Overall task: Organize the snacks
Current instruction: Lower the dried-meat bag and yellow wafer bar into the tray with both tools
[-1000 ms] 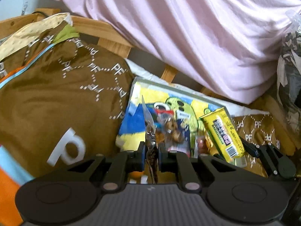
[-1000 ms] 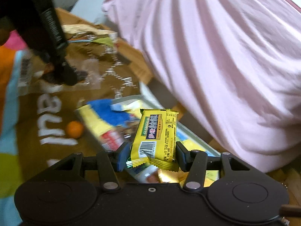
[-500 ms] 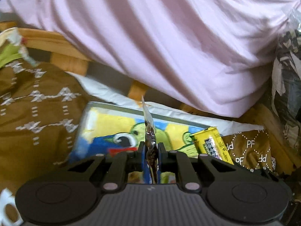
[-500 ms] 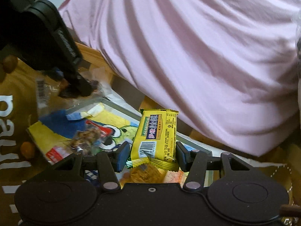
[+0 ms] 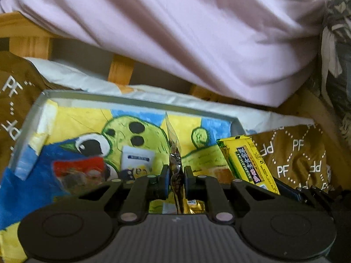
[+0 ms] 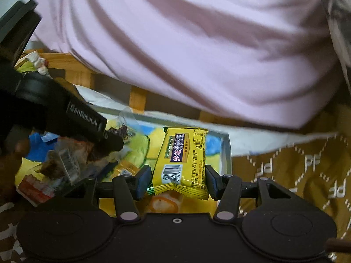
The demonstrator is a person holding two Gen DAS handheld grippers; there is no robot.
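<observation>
My left gripper (image 5: 176, 176) is shut on a thin clear snack bag (image 5: 173, 140), held edge-on above a shallow grey-rimmed tray (image 5: 140, 101) lined with a yellow, blue and green cartoon picture. My right gripper (image 6: 176, 179) is shut on a yellow wrapped snack bar (image 6: 182, 162), held over the tray's right end (image 6: 226, 151). The bar also shows in the left wrist view (image 5: 245, 160). The left gripper with its clear bag also shows in the right wrist view (image 6: 109, 138). Several small snack packets (image 5: 137, 161) lie in the tray.
A pink sheet (image 5: 197, 32) hangs over a wooden bed frame (image 5: 119, 71) just behind the tray. Brown patterned cloth (image 5: 294, 157) lies to the right and left of the tray. A red-and-clear packet (image 6: 43, 184) lies at the tray's left end.
Both grippers have moved forward and now hang over the tray, each still holding its snack. The brown bag and the orange ball have left the views.
</observation>
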